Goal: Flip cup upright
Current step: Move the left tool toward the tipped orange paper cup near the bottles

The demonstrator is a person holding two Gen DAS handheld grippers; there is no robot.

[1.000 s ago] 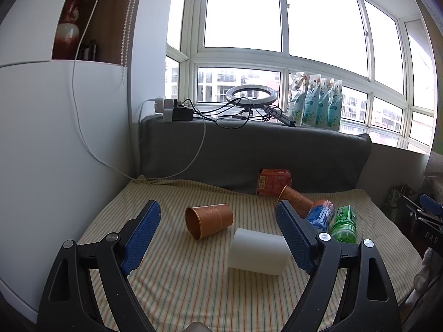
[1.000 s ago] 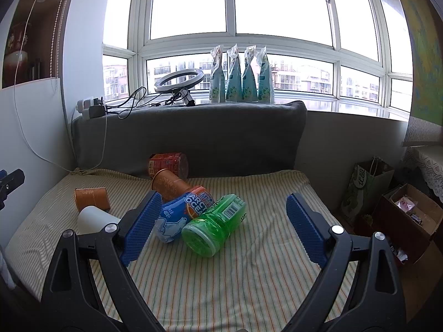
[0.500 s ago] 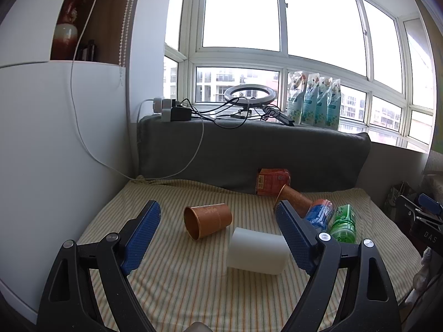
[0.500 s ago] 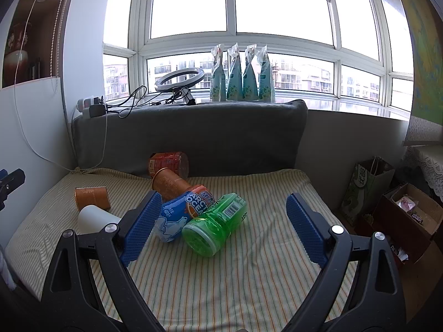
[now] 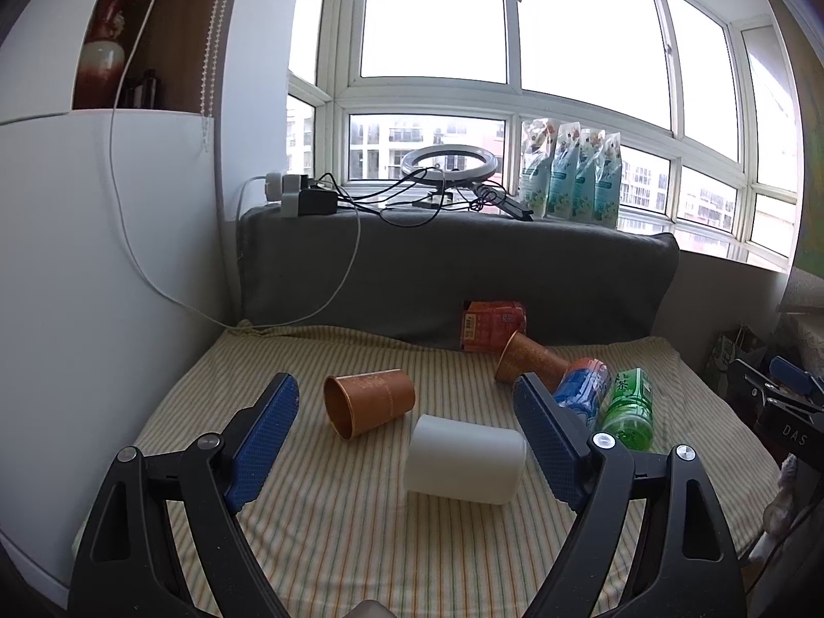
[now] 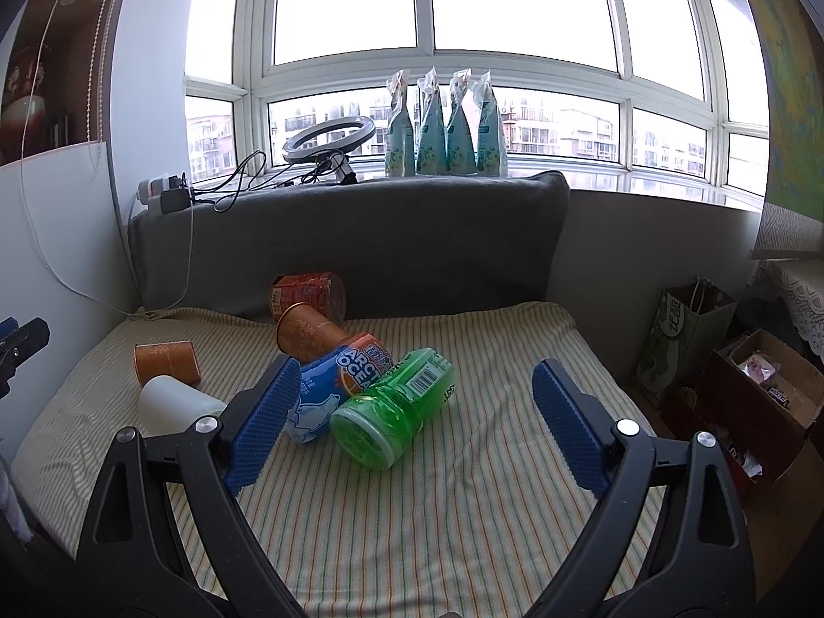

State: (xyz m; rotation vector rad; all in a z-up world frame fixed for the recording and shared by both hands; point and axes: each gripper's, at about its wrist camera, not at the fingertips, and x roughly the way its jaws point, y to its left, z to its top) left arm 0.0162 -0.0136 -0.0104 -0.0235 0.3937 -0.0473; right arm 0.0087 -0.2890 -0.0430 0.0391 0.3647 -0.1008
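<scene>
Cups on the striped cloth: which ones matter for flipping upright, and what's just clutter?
Job:
- brown cup, on its side
- white cup, on its side
- second brown cup, tipped
- left gripper, open

Clutter:
- blue can
- green bottle
- red can

Left claw (image 5: 407,438) gapes wide; right claw (image 6: 417,427) likewise.
</scene>
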